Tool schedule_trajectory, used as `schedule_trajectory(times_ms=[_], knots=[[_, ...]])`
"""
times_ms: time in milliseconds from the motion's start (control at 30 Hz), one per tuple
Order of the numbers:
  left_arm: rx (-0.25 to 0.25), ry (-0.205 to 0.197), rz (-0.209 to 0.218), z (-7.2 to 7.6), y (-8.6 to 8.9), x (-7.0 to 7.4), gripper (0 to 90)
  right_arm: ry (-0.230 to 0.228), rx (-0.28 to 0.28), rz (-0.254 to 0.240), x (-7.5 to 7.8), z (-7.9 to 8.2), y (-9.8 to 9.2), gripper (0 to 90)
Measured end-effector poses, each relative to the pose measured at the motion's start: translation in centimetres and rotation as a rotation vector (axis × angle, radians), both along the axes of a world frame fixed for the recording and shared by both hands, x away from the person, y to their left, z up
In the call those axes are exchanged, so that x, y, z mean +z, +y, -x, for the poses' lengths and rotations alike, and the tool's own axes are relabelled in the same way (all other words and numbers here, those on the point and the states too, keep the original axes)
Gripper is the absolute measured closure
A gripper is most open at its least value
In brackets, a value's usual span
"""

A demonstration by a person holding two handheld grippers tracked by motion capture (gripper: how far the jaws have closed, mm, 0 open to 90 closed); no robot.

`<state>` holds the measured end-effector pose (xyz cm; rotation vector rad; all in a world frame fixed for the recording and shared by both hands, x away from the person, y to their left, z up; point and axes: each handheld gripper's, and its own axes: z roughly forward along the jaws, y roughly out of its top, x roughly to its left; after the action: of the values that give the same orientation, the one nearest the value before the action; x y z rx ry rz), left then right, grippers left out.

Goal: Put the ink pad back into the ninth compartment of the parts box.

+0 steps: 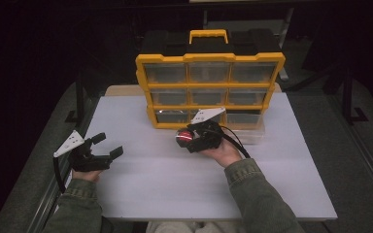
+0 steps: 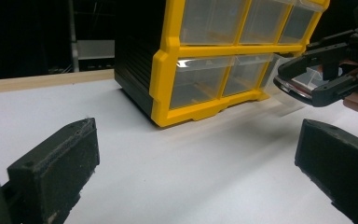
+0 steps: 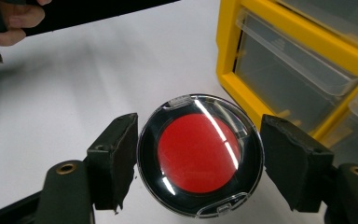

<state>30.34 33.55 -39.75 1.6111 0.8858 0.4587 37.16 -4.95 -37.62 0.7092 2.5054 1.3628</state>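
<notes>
Two grippers are at work over one white table [image 1: 272, 184], and the person's two green sleeves come in from the six o'clock edge of the high view.

Nearest, at about eight o'clock on the table, the left gripper [image 1: 108, 145] sits at the table's left edge. In the left gripper view its two black jaws stand wide apart with nothing but bare white tabletop between them.

Farther in, near the table's centre, the right gripper [image 1: 184, 138] is held in the person's right hand [image 1: 226, 153]. Its two pads are clamped on the rim of one round clear case with a red disc inside [image 3: 200, 161], one pad at nine o'clock of the case and the other at three o'clock, as the right gripper view shows. The case is off the table, carried flat-face toward that camera, just in front of the organiser's bottom row.

Farthest, at twelve o'clock, stands one yellow-framed organiser [image 1: 210, 58] with a black body and a single yellow handle on top. Its front shows nine clear drawers in three rows of three. In the left gripper view one drawer of the bottom row [image 2: 284, 95] juts forward of the frame, right behind the held case.
</notes>
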Motion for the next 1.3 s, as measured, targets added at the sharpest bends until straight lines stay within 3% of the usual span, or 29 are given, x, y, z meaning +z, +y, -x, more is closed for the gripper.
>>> schedule_trajectory(times_ms=[1033,1300], knots=[[0.000,0.001,0.001,0.0,-0.1,0.0,0.0,-0.048,-0.055,-0.026,2.4,0.6,-3.5,28.6],[0.001,0.000,-0.001,0.0,-0.1,0.0,0.0,-0.054,-0.099,-0.044,3.0,0.4,-5.7,28.6]])
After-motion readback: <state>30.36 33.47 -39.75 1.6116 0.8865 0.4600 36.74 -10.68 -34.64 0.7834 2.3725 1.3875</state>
